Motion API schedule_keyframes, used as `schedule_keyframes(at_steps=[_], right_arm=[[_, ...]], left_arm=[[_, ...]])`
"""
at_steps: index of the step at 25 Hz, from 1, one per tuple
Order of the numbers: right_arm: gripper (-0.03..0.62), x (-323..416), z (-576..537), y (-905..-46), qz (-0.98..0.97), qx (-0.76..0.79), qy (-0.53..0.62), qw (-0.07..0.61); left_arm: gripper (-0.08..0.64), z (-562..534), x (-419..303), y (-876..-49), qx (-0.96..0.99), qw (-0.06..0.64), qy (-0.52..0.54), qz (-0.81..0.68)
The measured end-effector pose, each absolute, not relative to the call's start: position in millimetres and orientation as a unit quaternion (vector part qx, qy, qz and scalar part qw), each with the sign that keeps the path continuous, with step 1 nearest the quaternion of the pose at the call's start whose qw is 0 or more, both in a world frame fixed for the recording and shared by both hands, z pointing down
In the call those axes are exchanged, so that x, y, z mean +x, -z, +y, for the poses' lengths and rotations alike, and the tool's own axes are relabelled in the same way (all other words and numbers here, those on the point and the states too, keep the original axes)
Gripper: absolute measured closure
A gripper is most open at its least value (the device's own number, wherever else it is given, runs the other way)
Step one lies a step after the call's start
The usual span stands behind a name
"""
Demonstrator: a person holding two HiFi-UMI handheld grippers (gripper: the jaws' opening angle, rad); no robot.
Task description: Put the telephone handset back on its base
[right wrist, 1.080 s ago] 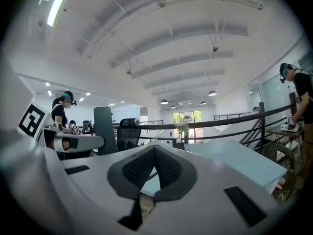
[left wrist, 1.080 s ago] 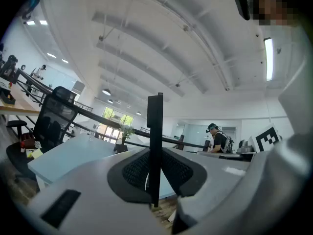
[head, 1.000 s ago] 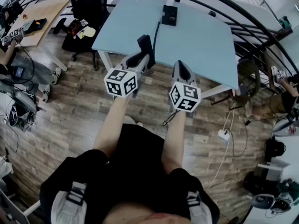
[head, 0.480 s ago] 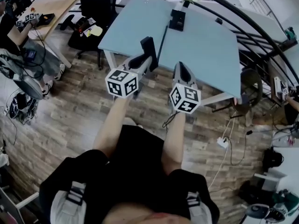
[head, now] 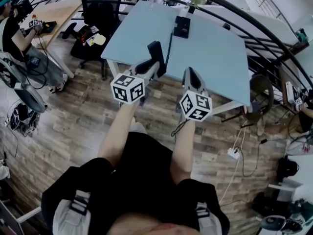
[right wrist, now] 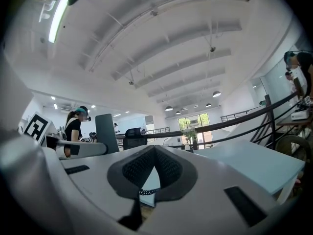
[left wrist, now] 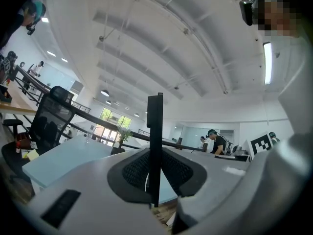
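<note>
A black telephone handset (head: 156, 55) stands upright over the near edge of the light-blue table (head: 215, 48), and my left gripper (head: 152, 67) is shut on it. In the left gripper view the handset (left wrist: 155, 146) shows as a thin dark bar pinched between the pads. Its black cord (head: 167, 40) runs across the table to the black phone base (head: 181, 26) at the far side. My right gripper (head: 190, 75) hovers just right of the handset at the table's edge, shut with nothing in it. The right gripper view shows the handset (right wrist: 106, 133) to its left and a coiled cord (right wrist: 146, 191) below.
A black office chair (head: 100, 9) stands left of the table, beside a wooden desk (head: 54, 11) where a person (head: 12, 28) sits. A black railing (head: 264, 28) curves behind the table. A power strip (head: 234, 141) and cables lie on the wooden floor at right.
Both grippers have stayed nearly in place. The right gripper's marker cube has rolled slightly. The left gripper still holds the handset upright.
</note>
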State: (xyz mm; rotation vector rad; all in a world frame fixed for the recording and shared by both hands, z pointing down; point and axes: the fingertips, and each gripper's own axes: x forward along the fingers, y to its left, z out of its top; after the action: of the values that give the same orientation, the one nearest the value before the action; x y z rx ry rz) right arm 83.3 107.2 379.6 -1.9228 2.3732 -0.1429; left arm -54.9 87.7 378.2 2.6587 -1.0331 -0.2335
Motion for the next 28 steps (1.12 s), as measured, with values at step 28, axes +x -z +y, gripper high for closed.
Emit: schedule_keyframes(at_steps=[28], right_arm=[[0.598,136,-161,-399,0.773,-0.629,0.069,0.05]], left_arm=[[0.494,-201,1,-404,0.929,0.184,0.06,-0.317]])
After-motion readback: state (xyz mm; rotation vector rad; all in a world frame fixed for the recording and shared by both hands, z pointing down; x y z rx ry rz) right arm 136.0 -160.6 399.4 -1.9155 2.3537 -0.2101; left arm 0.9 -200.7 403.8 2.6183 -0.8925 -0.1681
